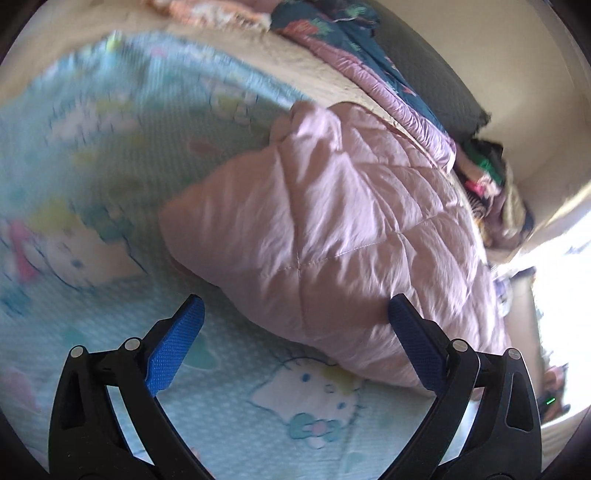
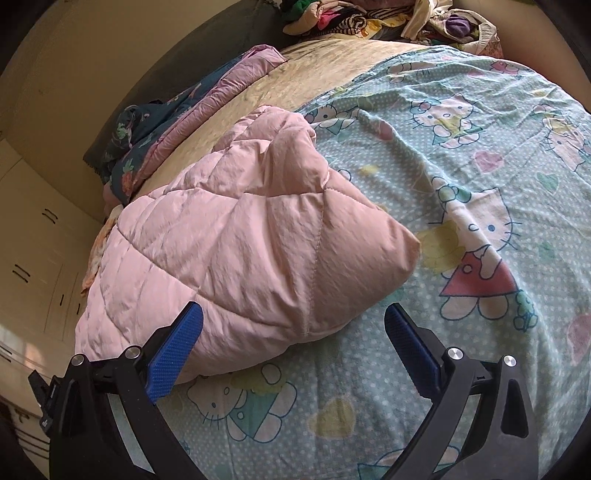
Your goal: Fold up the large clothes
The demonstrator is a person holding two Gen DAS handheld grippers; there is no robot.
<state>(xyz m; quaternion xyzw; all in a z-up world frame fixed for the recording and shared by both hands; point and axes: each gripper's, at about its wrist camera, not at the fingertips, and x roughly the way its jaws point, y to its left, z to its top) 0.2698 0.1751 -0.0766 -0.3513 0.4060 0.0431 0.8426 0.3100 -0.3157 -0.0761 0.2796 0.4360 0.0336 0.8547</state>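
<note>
The pink quilted garment (image 1: pixel 325 236) lies on the bed, on the light-blue cat-print sheet (image 1: pixel 236 417), already gathered into a thick, roughly triangular bundle. In the left wrist view the bundle lies ahead and to the right of the left gripper (image 1: pixel 295 317): its near edge passes between the two blue pads, and the right pad sits just beside or against the fabric; motion blur prevents a firmer reading. The left gripper stands wide, with nothing clamped. The blunt corner of the bundle points toward the sheet's open centre, and the long axis runs from that corner back toward the side of the bed with the bare beige mattress (image 1: pixel 325 74). In the right wrist view the same garment (image 2: pixel 236 236) lies ahead and to the left of the right gripper (image 2: pixel 293 321), which is also wide and holds nothing; its left pad overlaps the near hem, and its right pad is over bare sheet (image 2: pixel 461 122). Both grippers are near the near edge; neither is clearly nearer. The fabric is puffy, diamond-stitched and softly creased, so it will probably compress and spring back when gripped. A loose clothes pile (image 2: pixel 388 18) sits at the far edge of the bed.
</note>
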